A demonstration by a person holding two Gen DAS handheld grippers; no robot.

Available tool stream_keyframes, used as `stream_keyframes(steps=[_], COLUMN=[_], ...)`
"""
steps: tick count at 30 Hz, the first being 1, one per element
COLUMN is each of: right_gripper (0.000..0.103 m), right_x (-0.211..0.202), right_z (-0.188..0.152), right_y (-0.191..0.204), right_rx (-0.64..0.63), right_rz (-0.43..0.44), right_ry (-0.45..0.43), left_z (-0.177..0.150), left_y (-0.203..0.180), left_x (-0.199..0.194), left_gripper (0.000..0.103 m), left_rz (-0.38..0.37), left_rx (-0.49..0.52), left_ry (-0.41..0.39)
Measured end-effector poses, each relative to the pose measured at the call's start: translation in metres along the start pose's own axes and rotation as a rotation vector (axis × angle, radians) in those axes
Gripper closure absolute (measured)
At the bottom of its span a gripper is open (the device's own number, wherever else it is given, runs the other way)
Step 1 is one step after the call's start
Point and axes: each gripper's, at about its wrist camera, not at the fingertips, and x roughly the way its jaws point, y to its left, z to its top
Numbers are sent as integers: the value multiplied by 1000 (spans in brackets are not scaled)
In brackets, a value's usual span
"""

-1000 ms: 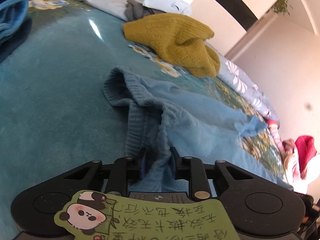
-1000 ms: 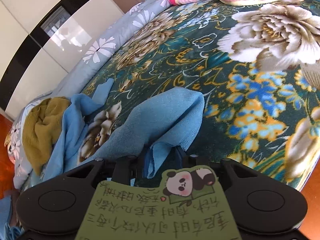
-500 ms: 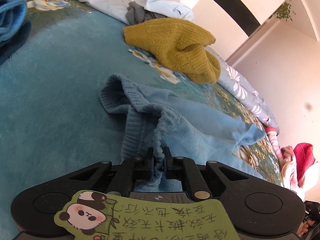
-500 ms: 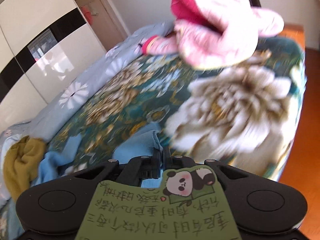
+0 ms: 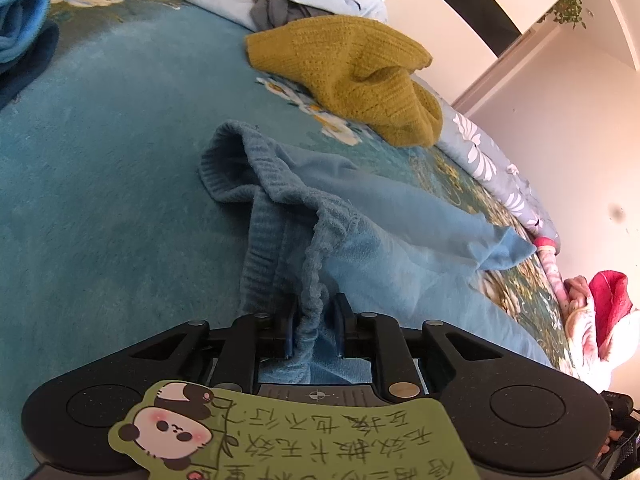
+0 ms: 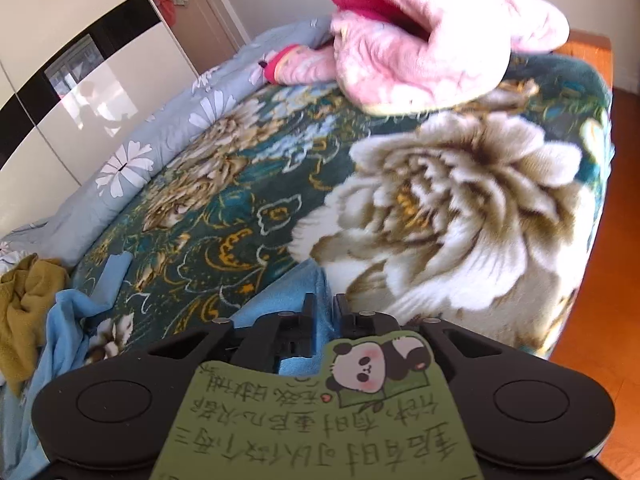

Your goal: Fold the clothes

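Note:
Light blue pants lie spread on the teal floral blanket, ribbed waistband near me, one leg reaching away to the right. My left gripper has its jaws a small gap apart with the bunched waistband between them. My right gripper is shut on a leg end of the blue pants, and the rest of the garment trails off to the left.
A mustard knit sweater lies beyond the pants, also in the right wrist view. Grey and pale blue clothes sit behind it. A pink quilted garment lies at the bed's far corner. Blue clothes lie at the left.
My left gripper closed on the waistband, then its jaws parted slightly. My right gripper shut on the leg end and swung right, toward the pink garment.

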Motion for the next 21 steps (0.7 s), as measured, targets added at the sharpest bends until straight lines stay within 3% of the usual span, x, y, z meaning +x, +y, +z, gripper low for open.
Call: stream_keyframes(steps=[5, 8, 13, 21], right_gripper=[80, 80, 78, 76], right_x=[-25, -27, -21, -12], right_z=[-3, -25, -57, -71], right_y=[-10, -11, -6, 4], right_rx=[28, 56, 117, 212], right_rz=[32, 100, 134, 171], right_ry=[-29, 32, 94, 114], left_z=[-5, -10, -16, -21], left_y=[5, 3, 4, 12], left_x=[-4, -6, -11, -16], left_gripper=[80, 80, 80, 80], left_rz=[-35, -61, -123, -194], left_rx=[-2, 15, 40, 18], left_ry=[6, 6, 6, -6])
